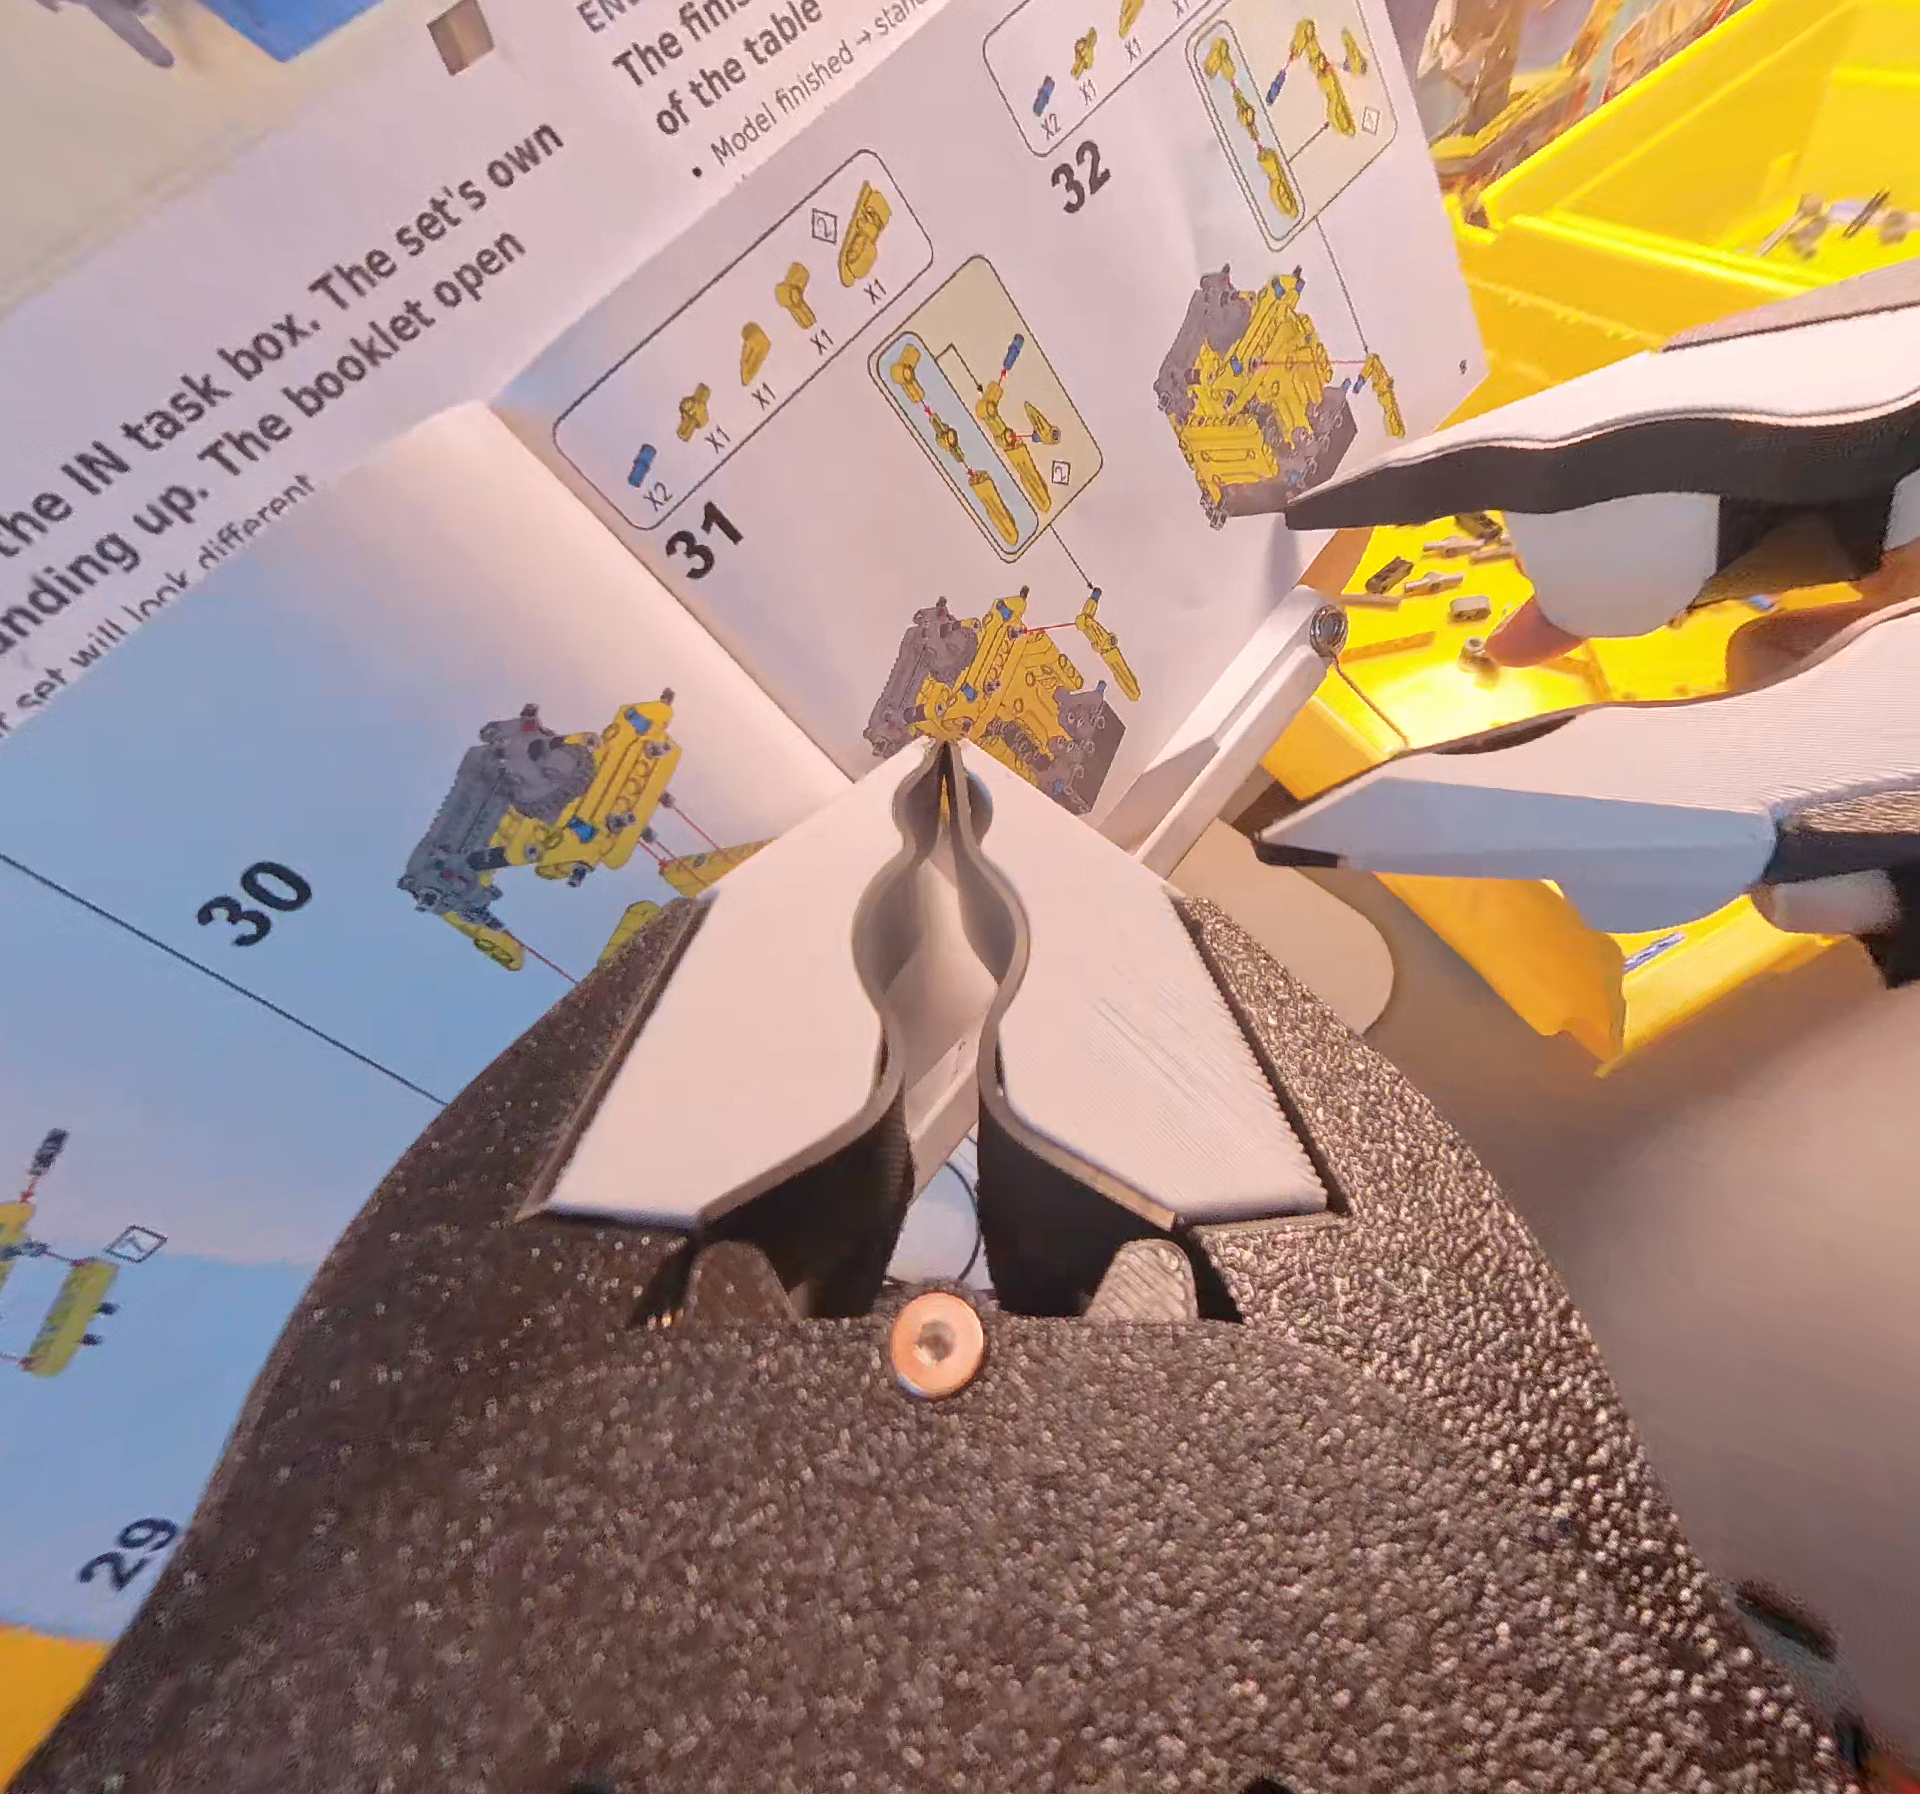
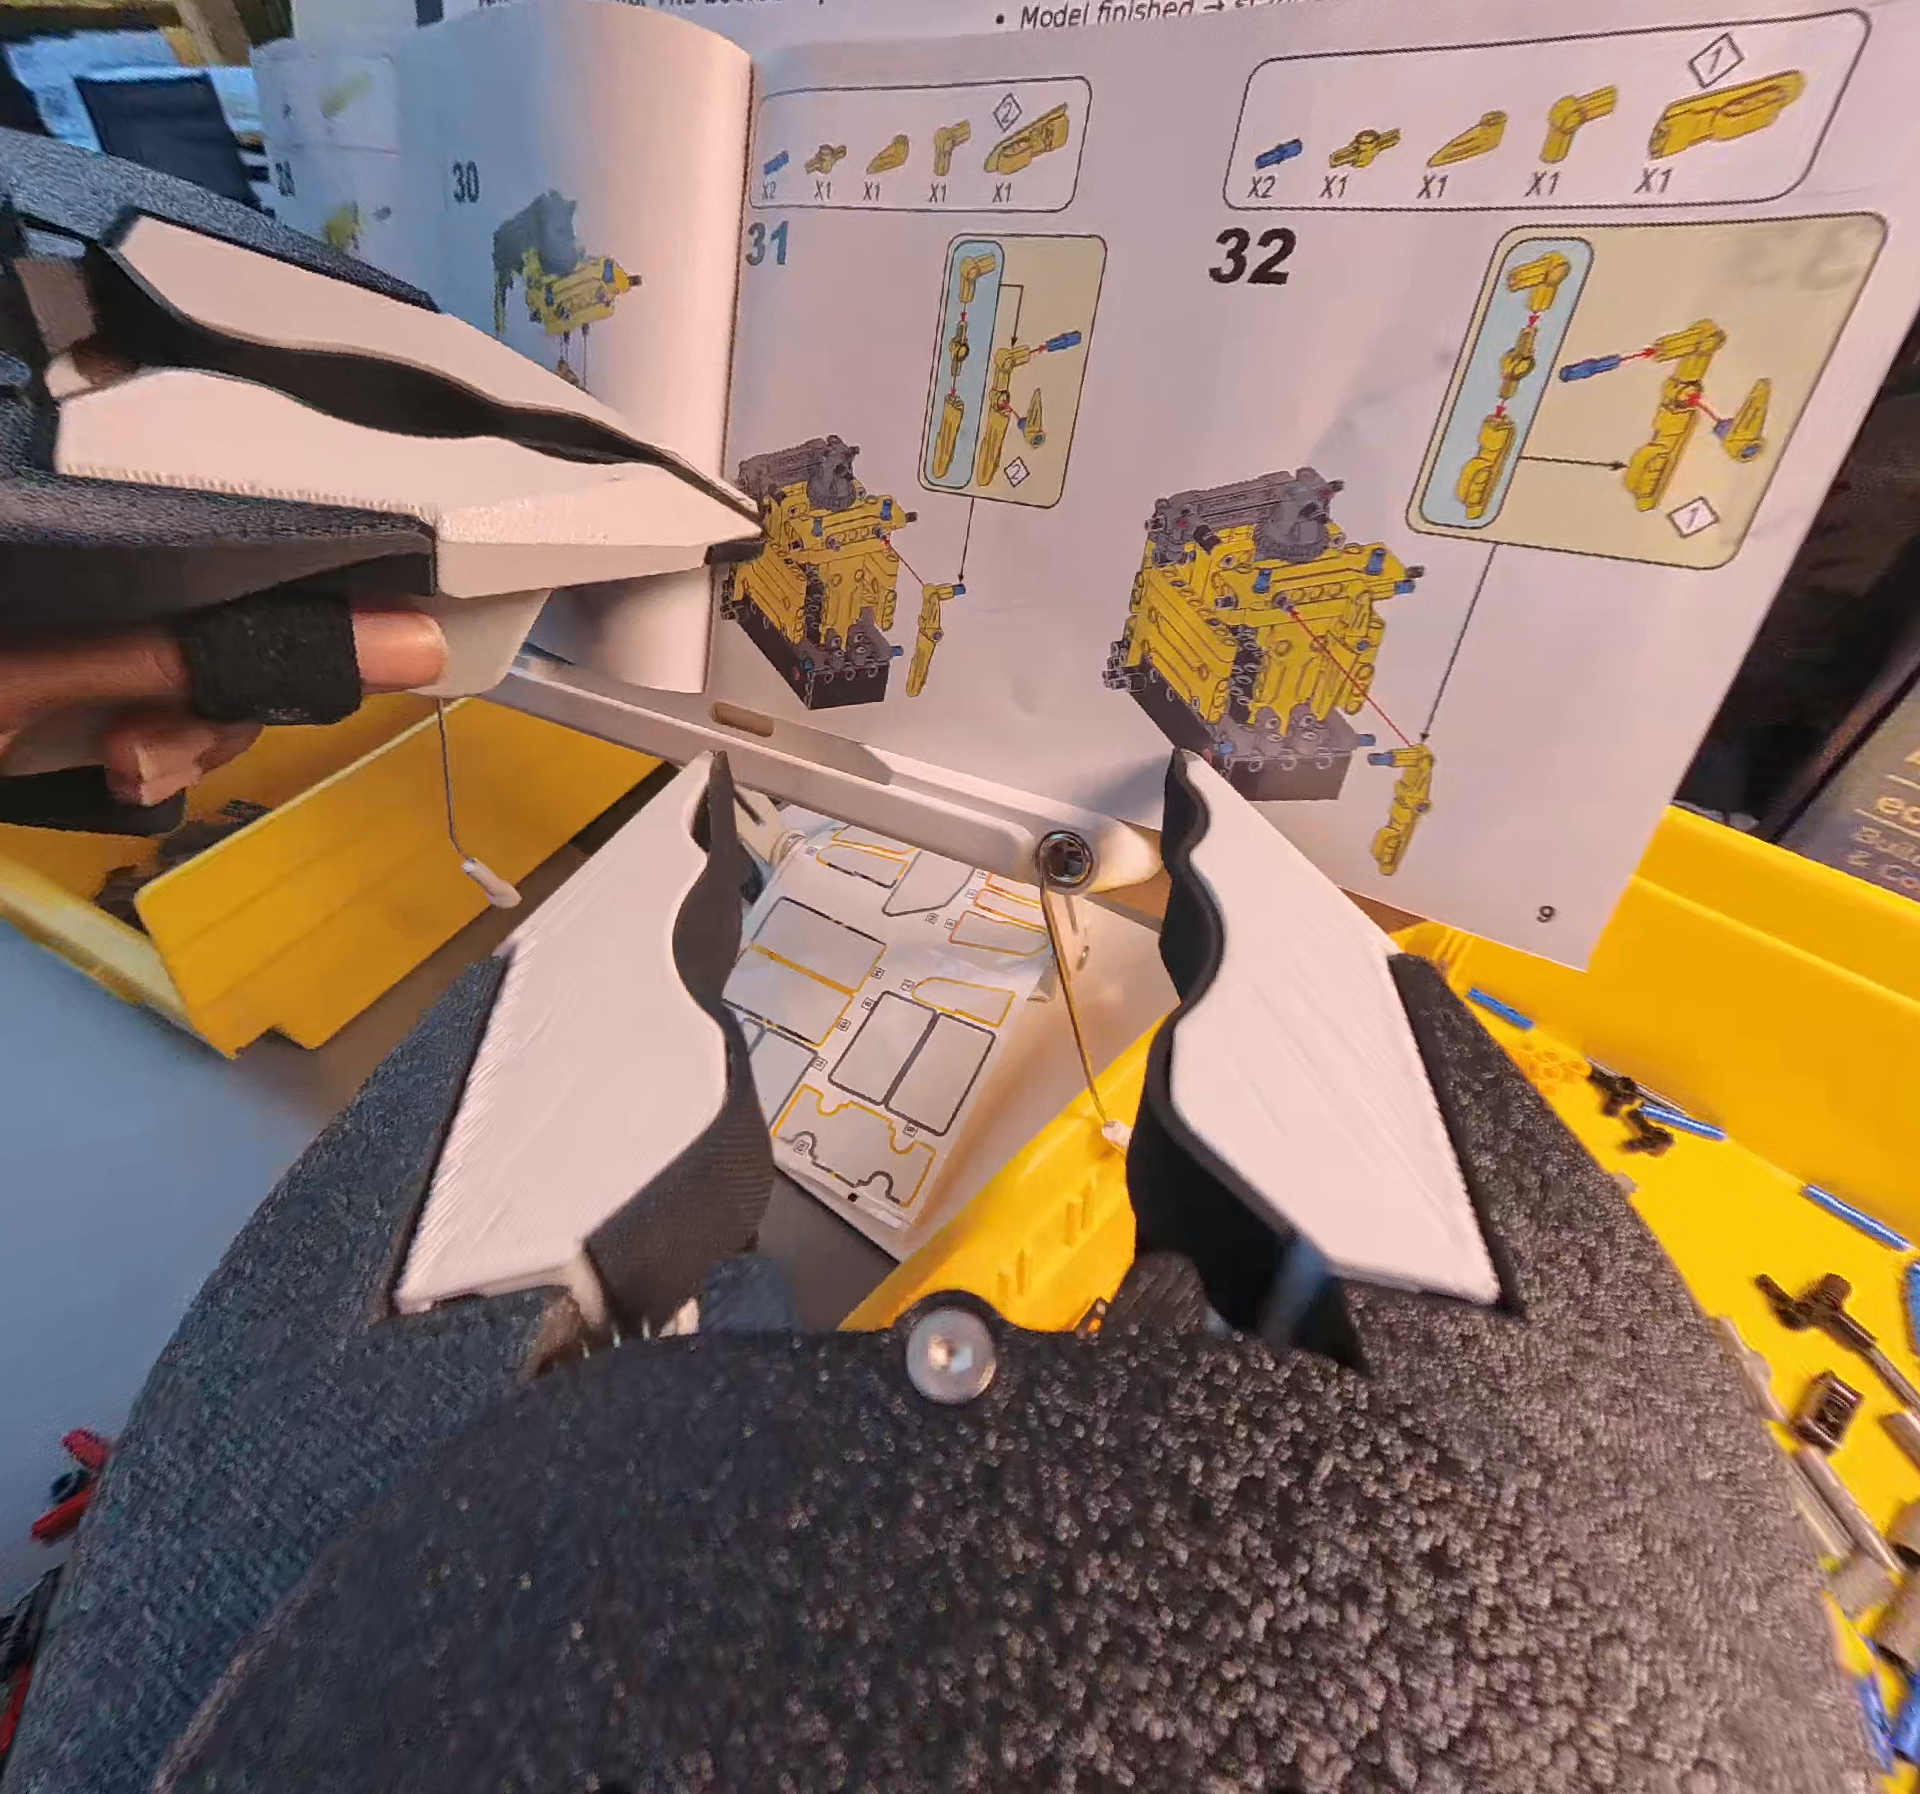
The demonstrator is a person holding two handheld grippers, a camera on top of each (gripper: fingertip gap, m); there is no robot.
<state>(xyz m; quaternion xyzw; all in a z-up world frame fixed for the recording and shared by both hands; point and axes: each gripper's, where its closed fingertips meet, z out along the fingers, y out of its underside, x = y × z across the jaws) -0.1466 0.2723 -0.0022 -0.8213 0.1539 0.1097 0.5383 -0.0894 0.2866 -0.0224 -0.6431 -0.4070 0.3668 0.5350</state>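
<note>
We see our left tool (image 1: pixel 943 757) at the centre of the left wrist view, its two white plastic fingers (image 1: pixel 769 996) pressed together at the tips, pinching the lower edge of a page of the open white paper instruction booklet (image 1: pixel 935 373) with its yellow model drawings. In the right wrist view this same tool (image 2: pixel 743 523) comes in from the left of the frame, closed on the page near the booklet's (image 2: pixel 1351 497) spine. The booklet stands upright on a silver metal holder arm (image 2: pixel 831 768) at mid-frame. Our right tool (image 2: pixel 940 778) sits at the bottom centre with its fingers (image 2: pixel 592 1069) spread wide apart, gripping nothing, just in front of the holder arm. Between them lies a white sticker sheet (image 2: pixel 873 1038). A yellow plastic bin (image 2: pixel 1766 1017) with small dark and blue pieces fills the lower right, another yellow bin (image 2: pixel 343 871) sits at the left on the grey counter (image 2: pixel 125 1121)
</note>
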